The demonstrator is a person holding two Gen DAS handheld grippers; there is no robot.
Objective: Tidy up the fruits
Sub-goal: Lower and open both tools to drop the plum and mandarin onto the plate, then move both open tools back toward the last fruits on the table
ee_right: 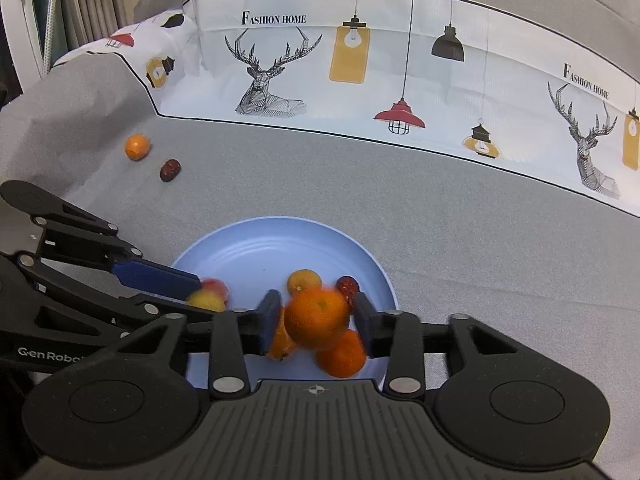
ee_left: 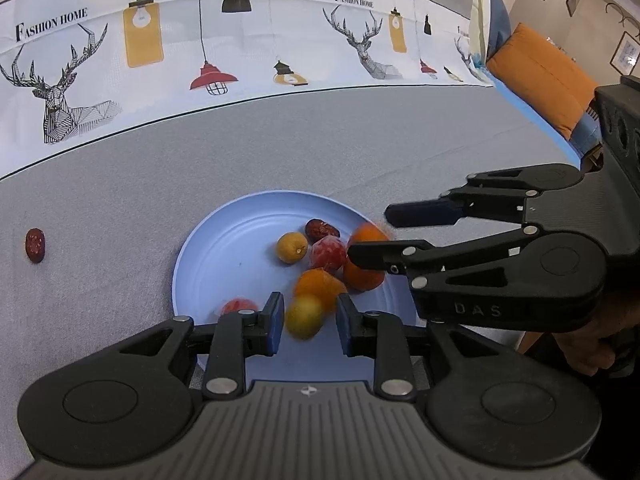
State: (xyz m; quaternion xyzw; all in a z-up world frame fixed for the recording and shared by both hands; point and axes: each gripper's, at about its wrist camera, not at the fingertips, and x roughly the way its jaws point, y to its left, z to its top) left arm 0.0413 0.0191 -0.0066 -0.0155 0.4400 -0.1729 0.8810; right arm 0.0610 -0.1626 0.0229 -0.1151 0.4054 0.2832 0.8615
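A light blue plate on the grey cloth holds several small fruits: oranges, yellow fruits, red fruits and a dark date. My left gripper is open over the plate's near rim, with a blurred yellow fruit between its fingers. My right gripper is open over the plate, with a blurred orange between its fingers; it enters the left wrist view from the right. A date lies on the cloth left of the plate. In the right wrist view an orange and a date lie far left.
A white printed cloth with deer and lamps runs along the back of the grey surface. An orange cushion lies at the far right. The left gripper reaches in from the left in the right wrist view.
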